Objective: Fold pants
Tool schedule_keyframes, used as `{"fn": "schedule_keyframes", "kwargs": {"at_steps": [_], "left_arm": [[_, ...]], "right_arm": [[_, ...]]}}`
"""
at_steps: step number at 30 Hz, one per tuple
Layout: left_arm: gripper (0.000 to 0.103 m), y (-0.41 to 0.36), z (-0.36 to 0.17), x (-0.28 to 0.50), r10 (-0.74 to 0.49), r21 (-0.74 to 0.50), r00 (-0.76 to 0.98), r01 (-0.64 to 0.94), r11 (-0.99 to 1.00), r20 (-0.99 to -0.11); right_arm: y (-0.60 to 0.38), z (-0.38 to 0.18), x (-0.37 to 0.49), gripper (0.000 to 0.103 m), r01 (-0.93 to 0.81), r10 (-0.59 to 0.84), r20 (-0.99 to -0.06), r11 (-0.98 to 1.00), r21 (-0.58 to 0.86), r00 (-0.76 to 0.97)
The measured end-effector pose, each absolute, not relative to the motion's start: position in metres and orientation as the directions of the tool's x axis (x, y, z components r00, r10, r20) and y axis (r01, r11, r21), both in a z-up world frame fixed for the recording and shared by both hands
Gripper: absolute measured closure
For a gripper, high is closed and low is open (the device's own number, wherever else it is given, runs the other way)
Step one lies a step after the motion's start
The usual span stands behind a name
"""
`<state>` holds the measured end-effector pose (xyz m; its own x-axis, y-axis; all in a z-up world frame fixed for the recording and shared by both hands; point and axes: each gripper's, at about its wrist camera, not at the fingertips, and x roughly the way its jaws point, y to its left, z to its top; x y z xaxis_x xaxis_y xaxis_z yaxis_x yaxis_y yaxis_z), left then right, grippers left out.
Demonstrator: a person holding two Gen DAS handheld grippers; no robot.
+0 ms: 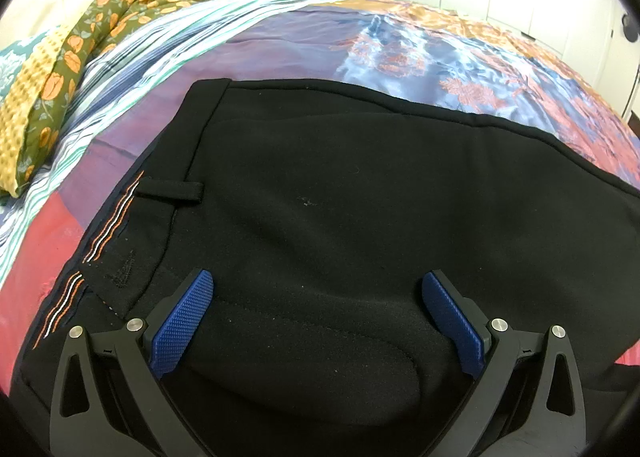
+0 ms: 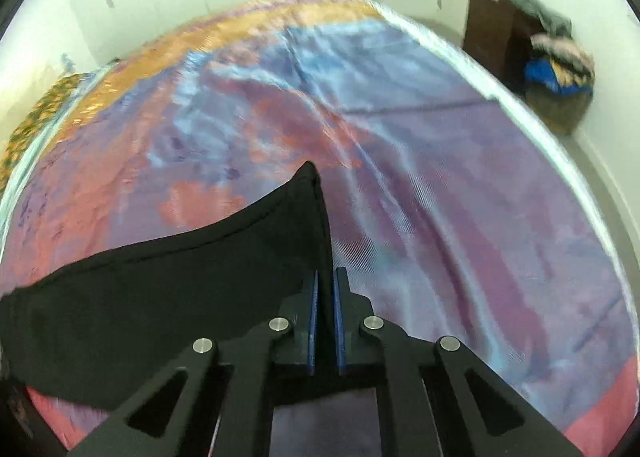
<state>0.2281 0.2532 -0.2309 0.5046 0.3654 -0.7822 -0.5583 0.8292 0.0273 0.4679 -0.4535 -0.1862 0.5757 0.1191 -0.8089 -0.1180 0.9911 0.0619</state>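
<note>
Right gripper (image 2: 326,277) pinches the black pants' (image 1: 360,225) hem, apparently leftward-stretched; left gripper (image 1: 318,285) spread.

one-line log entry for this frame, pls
task: fold pants | left gripper: open over pants | right gripper: shut on pants corner, lifted | surface: bedspread

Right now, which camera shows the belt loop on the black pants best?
The left wrist view. The belt loop lies flat and sharp on the black pants, beside orange stitching. The right wrist view shows only a blurred corner of the pants pinched in the right gripper, no loop.
</note>
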Motion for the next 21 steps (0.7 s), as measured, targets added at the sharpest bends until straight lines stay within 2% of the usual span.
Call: {"fn": "schedule_keyframes", "kwargs": {"at_steps": [5, 7, 11, 13, 14, 15, 17, 19, 21], "left_arm": [[0.000, 0.253, -0.231, 0.228, 0.365, 0.027, 0.504, -0.558, 0.829, -0.782], [0.000, 0.253, -0.231, 0.228, 0.366, 0.029, 0.503, -0.558, 0.829, -0.783], [0.000, 0.253, -0.231, 0.230, 0.379, 0.049, 0.490, -0.560, 0.827, -0.785], [0.000, 0.252, -0.229, 0.232, 0.394, 0.070, 0.478, -0.563, 0.823, -0.785], [0.000, 0.252, -0.228, 0.232, 0.397, 0.076, 0.474, -0.564, 0.823, -0.786], [0.000, 0.251, -0.226, 0.232, 0.400, 0.081, 0.472, -0.563, 0.823, -0.786], [0.000, 0.253, -0.225, 0.232, 0.391, 0.076, 0.469, -0.560, 0.825, -0.792], [0.000, 0.256, -0.225, 0.233, 0.373, 0.061, 0.463, -0.560, 0.826, -0.804], [0.000, 0.255, -0.225, 0.233, 0.378, 0.067, 0.462, -0.560, 0.826, -0.802]], "right_arm": [[-0.440, -0.170, 0.380, 0.096, -0.233, 0.139, -0.773, 0.972, -0.012, 0.619], [-0.449, -0.178, 0.342, 0.096, -0.191, 0.117, -0.784, 0.982, -0.002, 0.610], [-0.488, -0.214, 0.287, 0.095, 0.080, -0.015, -0.849, 0.996, 0.032, 0.527], [-0.498, -0.219, 0.266, 0.083, 0.177, -0.023, -0.855, 0.981, 0.080, 0.518], [-0.498, -0.216, 0.253, 0.067, 0.202, -0.005, -0.840, 0.971, 0.125, 0.543], [-0.494, -0.211, 0.242, 0.046, 0.204, 0.024, -0.815, 0.964, 0.173, 0.579], [-0.479, -0.203, 0.224, 0.022, 0.173, 0.071, -0.770, 0.957, 0.231, 0.634], [-0.444, -0.201, 0.208, 0.021, 0.081, 0.148, -0.740, 0.961, 0.264, 0.656], [-0.412, -0.208, 0.204, 0.016, 0.016, 0.163, -0.762, 0.975, 0.221, 0.626]]}}
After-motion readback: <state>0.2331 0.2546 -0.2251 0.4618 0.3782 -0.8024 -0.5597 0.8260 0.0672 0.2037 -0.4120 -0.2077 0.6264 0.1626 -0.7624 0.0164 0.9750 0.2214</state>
